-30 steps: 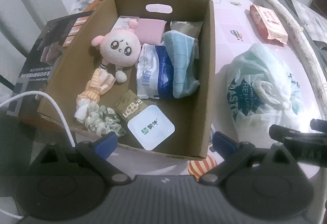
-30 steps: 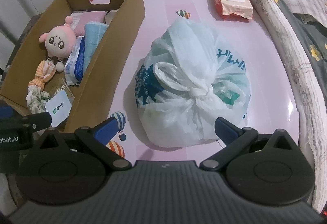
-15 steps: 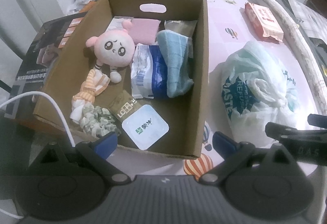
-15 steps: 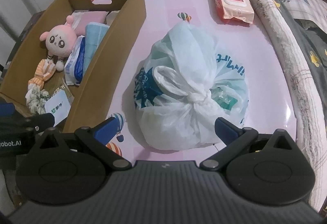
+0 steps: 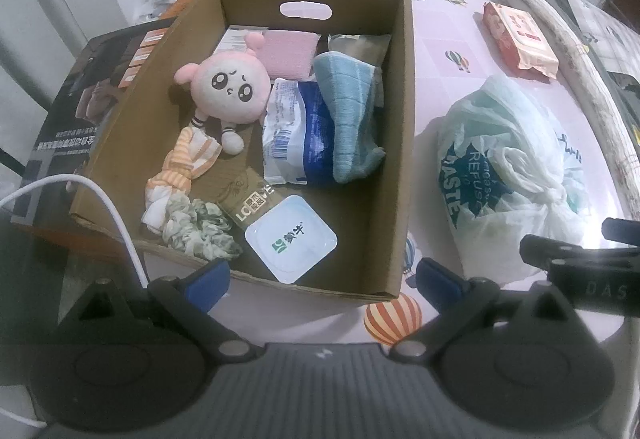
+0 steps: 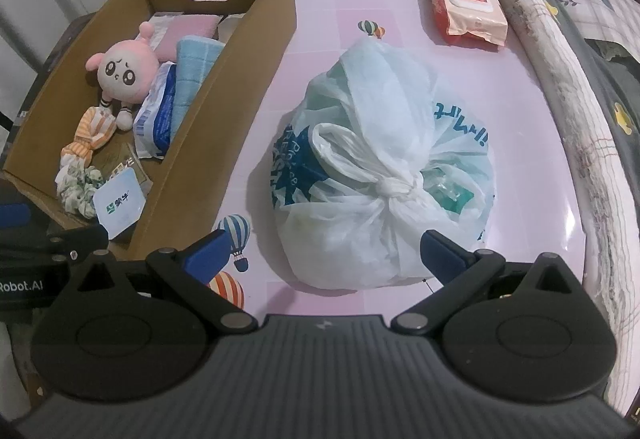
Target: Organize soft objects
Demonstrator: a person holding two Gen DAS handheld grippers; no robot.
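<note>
Both claws, left (image 5: 322,273) and right (image 6: 322,249), hung released and empty; the knotted white plastic bag (image 6: 384,175) could tear or slip if pinched by its thin film.

Lighting's soft and kinda dim with a cool cast, a hot glare patch on the glossy pink tabletop (image 6: 568,215) around 3 o'clock, mild shadows beside the knotted plastic bag (image 6: 384,175), and heavy fisheye bending plus dark vignetting at every corner, slightly smeary overall.
</note>
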